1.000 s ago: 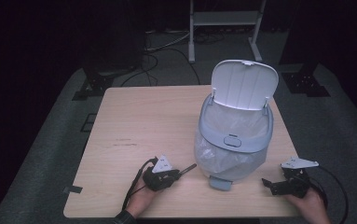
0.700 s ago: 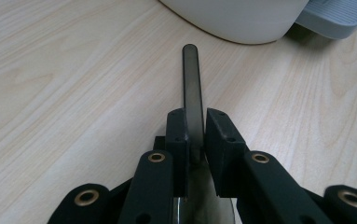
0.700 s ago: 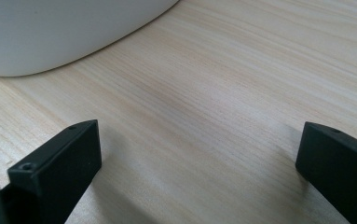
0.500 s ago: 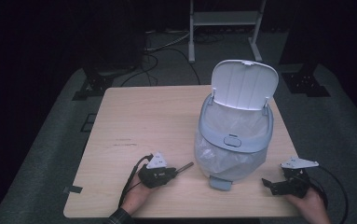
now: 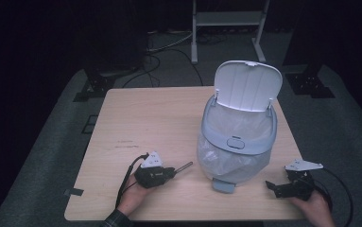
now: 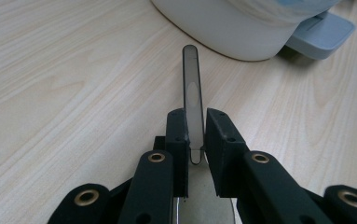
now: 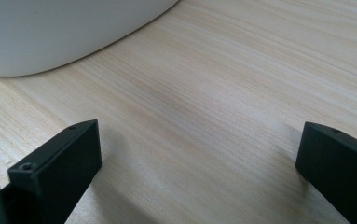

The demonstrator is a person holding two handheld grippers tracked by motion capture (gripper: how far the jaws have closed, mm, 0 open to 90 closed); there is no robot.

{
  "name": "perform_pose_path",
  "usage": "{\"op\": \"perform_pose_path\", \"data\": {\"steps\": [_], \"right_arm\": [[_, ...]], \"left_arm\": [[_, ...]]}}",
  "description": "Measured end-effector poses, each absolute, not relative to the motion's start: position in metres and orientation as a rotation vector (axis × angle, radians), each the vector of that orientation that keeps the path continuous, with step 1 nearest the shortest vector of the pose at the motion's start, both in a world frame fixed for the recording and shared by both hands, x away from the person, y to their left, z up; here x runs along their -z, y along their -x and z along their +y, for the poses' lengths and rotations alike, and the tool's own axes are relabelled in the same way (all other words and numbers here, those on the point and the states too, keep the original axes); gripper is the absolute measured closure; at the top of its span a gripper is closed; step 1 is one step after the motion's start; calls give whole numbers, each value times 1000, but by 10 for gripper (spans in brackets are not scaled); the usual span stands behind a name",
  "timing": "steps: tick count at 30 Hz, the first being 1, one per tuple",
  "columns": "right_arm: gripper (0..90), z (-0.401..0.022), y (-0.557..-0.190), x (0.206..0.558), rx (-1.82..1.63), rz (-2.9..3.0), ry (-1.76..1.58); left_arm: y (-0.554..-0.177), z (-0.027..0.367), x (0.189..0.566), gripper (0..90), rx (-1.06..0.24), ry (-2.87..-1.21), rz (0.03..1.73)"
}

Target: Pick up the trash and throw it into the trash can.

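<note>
Light wood-grain tabletop [image 5: 155,118]. White pedal bin [image 5: 237,142] stands on its right half, lid up, clear liner inside, pedal toward the near edge.

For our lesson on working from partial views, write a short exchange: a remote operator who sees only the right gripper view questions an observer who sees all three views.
Operator: What stands on the table ahead of me?
Observer: A white plastic pedal bin with a pale blue rim. Its white lid stands open.
Operator: Does the left claw hold anything?
Observer: Yes. It is shut on a thin grey plastic strip, which points toward the bin's base but stops short of touching it.
</note>
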State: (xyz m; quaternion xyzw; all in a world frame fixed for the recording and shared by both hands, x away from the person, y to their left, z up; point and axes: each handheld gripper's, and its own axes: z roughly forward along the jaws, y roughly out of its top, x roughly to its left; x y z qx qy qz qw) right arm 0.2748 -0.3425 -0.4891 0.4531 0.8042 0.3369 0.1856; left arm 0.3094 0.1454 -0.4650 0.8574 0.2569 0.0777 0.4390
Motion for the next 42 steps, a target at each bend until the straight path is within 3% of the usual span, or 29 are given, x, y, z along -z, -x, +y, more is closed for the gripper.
{"op": "perform_pose_path", "data": {"steps": [42], "right_arm": [[0,-342,-275,489,-949,2266,-1277]], "left_arm": [[-310,163,419,790,-109,-1924,532]]}}
